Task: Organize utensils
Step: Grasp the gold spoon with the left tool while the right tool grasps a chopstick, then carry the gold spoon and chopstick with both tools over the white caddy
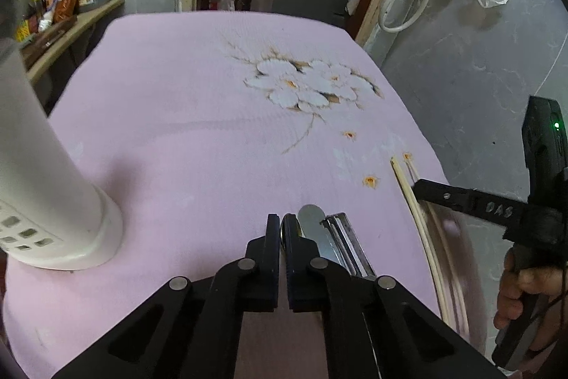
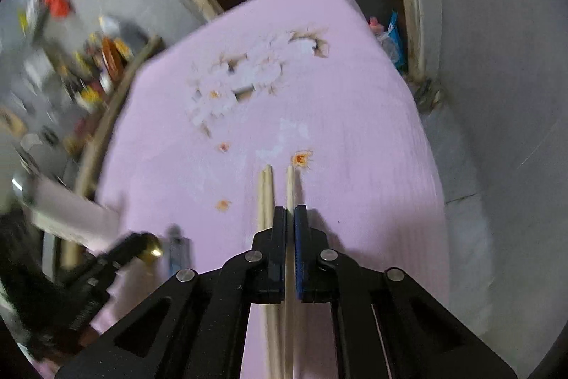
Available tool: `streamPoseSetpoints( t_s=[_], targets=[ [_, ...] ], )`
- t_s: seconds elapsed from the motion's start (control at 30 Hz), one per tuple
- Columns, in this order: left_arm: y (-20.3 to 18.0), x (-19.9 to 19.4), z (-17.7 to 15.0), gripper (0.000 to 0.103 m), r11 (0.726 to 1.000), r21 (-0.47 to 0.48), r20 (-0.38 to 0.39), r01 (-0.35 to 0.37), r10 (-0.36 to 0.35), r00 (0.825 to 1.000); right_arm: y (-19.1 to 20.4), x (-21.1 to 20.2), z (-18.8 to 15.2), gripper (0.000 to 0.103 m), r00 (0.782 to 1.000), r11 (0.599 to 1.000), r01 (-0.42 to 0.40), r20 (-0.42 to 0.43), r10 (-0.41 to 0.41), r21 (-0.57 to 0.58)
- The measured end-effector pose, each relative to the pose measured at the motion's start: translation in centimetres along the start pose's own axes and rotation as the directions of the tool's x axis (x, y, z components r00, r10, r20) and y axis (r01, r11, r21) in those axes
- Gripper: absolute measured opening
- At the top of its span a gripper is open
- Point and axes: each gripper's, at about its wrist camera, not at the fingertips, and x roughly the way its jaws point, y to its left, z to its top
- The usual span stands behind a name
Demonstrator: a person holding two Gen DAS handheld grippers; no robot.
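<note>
While left gripper [image 1: 282, 229] clamps spoon [image 1: 283, 231], right gripper [image 2: 289, 219] pinches one of three chopsticks [image 2: 290, 187].

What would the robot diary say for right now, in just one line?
left gripper: shut on spoon | right gripper: shut on chopstick | peeler: on pink cloth | holder: upright

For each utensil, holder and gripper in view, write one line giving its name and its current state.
Left gripper: jaws shut on a spoon.
Right gripper: jaws shut on a chopstick.
Other chopsticks: beside the left jaw, ungripped.
Peeler: lying flat.
White utensil holder: upright.
</note>
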Motion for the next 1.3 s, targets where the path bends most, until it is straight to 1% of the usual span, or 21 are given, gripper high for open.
streamPoseSetpoints(
  t_s=[0.07, 0.1, 0.17, 0.23, 0.3, 0.4, 0.47, 0.6, 0.67, 0.87, 1.13, 1.2, 1.3],
  targets=[
    [0.0, -0.8, 0.0, 0.003, 1.000, -0.002, 0.022, -0.002, 0.002, 1.000, 0.1, -0.9, -0.2, 0.004, 0.999, 1.000, -0.014, 0.029, 0.014, -0.002],
    [-0.1, -1.2, 0.1, 0.003, 1.000, -0.003, 0.034, -0.005, 0.005, 0.999, 0.3, -1.7, -0.4, 0.004, 0.998, 0.999, -0.035, 0.059, 0.035, -0.001],
    [-0.2, -2.4, 0.2, 0.003, 1.000, -0.004, 0.068, -0.020, 0.021, 0.997, 0.4, -2.7, -0.5, 0.004, 0.994, 0.998, -0.058, 0.092, 0.058, -0.007],
    [-0.3, -3.6, 0.2, 0.003, 0.999, -0.001, 0.106, -0.040, 0.040, 0.994, 1.2, -4.1, -0.8, 0.004, 0.987, 0.997, -0.070, 0.142, 0.075, -0.041],
    [-0.6, -4.7, 0.2, 0.003, 0.998, 0.009, 0.144, -0.069, 0.067, 0.987, 2.1, -5.2, -0.9, 0.004, 0.978, 0.993, -0.087, 0.182, 0.100, -0.075],
    [-0.9, -6.7, 0.4, 0.003, 0.992, 0.024, 0.216, -0.127, 0.119, 0.969, 3.1, -6.9, -1.0, 0.004, 0.965, 0.986, -0.110, 0.226, 0.136, -0.122],
    [-0.7, -7.8, 0.6, 0.003, 0.990, 0.016, 0.249, -0.138, 0.130, 0.960, 4.0, -7.8, -0.9, 0.004, 0.957, 0.982, -0.125, 0.246, 0.156, -0.140],
    [0.0, -10.5, 1.4, 0.003, 0.988, 0.001, 0.315, -0.152, 0.144, 0.938, 6.5, -9.5, -0.7, 0.004, 0.924, 0.971, -0.174, 0.314, 0.218, -0.161],
    [0.6, -11.8, 2.0, 0.003, 0.989, -0.006, 0.335, -0.147, 0.141, 0.932, 8.1, -10.0, -0.6, 0.004, 0.908, 0.967, -0.193, 0.344, 0.241, -0.168],
    [3.9, -16.5, 4.4, 0.003, 0.989, -0.019, 0.399, -0.148, 0.143, 0.906, 14.1, -10.8, 0.0, 0.004, 0.862, 0.947, -0.240, 0.403, 0.308, -0.212],
    [11.2, -21.6, 7.1, 0.003, 0.986, -0.073, 0.444, -0.153, 0.169, 0.880, 22.3, -10.7, 0.6, 0.004, 0.789, 0.908, -0.305, 0.457, 0.410, -0.289],
    [13.2, -22.5, 7.6, 0.003, 0.984, -0.093, 0.459, -0.151, 0.177, 0.871, 24.3, -10.3, 0.7, 0.004, 0.767, 0.898, -0.318, 0.474, 0.432, -0.303],
    [16.1, -23.5, 8.6, 0.003, 0.977, -0.118, 0.485, -0.176, 0.211, 0.849, 26.6, -9.6, 0.7, 0.004, 0.739, 0.894, -0.313, 0.509, 0.442, -0.321]
  ],
)
